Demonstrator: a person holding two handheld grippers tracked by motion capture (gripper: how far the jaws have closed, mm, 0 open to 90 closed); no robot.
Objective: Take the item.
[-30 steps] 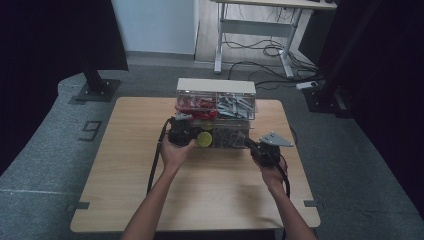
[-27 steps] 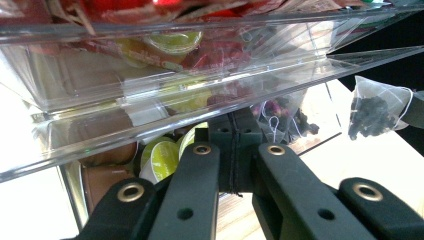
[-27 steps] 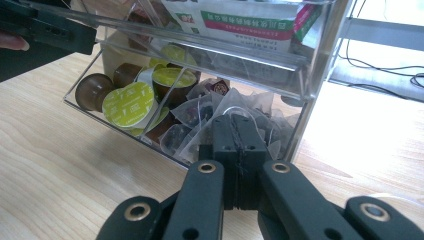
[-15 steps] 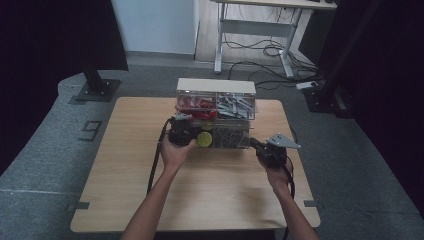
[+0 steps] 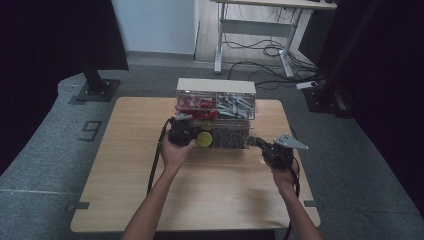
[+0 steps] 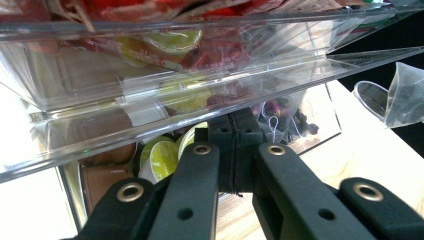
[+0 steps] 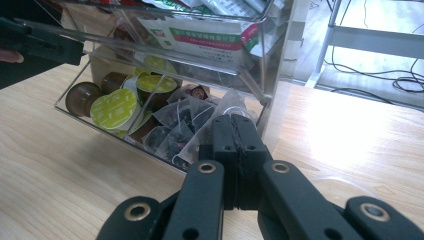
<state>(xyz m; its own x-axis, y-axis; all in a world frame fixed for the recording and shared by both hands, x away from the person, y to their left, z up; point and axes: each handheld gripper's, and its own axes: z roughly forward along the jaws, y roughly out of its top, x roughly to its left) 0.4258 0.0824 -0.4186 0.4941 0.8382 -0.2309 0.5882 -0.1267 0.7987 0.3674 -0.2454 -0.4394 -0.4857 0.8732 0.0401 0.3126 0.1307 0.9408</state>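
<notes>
A clear two-tier organizer (image 5: pixel 216 86) stands at the table's far middle, its lower drawer (image 7: pixel 107 131) pulled out. The drawer holds green-lidded capsules (image 7: pixel 114 108) and pyramid tea bags (image 7: pixel 176 131). My left gripper (image 5: pixel 182 125) is shut, its tips (image 6: pixel 235 145) right at the drawer front under the upper tier, with nothing visible between the jaws. My right gripper (image 5: pixel 253 141) is off the organizer's right front corner. Its jaws (image 7: pixel 239 145) are shut, with a translucent tea bag (image 7: pixel 231 106) at their tips. That tea bag (image 6: pixel 402 97) hangs above the table in the left gripper view.
The upper tier holds red packets (image 5: pixel 196 104) and grey-white packets (image 5: pixel 234 105). A clear round cup (image 7: pixel 342 186) lies on the wooden table (image 5: pixel 210 195) near my right gripper. Cables trail from both grippers toward the front edge. A desk frame (image 5: pixel 260 30) stands beyond the table.
My right gripper has drawn to the right, away from the organizer's front. The left gripper has stayed at the drawer.
</notes>
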